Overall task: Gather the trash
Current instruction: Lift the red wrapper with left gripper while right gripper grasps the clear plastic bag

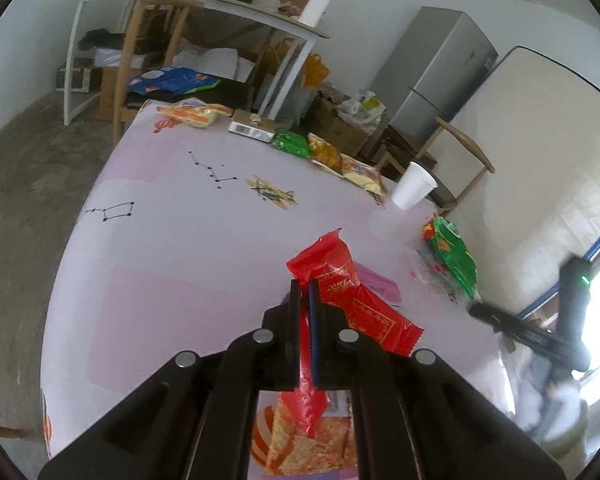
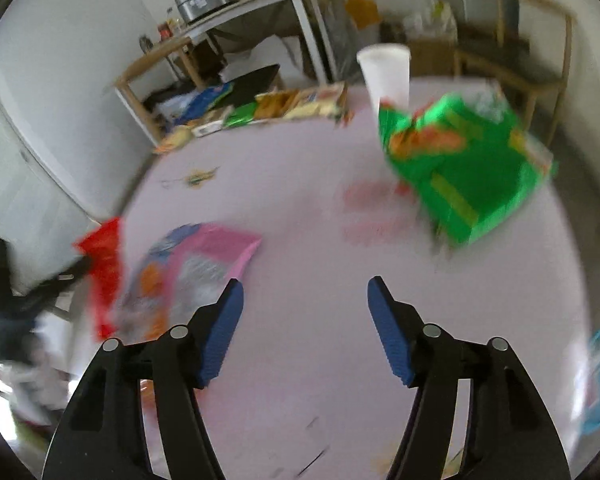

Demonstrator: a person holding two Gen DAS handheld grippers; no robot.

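Left gripper (image 1: 305, 292) fingers clenched on red wrapper (image 1: 342, 288), lifted off the surface (image 1: 172, 248); right gripper (image 2: 305, 300) fingers released, empty; green bag (image 2: 460, 168) at 1 o'clock, pink packet (image 2: 196, 264) at 10, cup (image 2: 386, 74) at 12 uncollected.

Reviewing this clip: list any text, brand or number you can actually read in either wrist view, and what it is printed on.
No text can be read with confidence.
Red wrapper in the left hand-held gripper: gold print in a framed panel, too small to read.
Flat box at the table's far edge: barcode-like stripes, no legible digits.
Green snack bag: orange lettering, blurred.
Pink packet: blurred.
White paper cup: no print visible.
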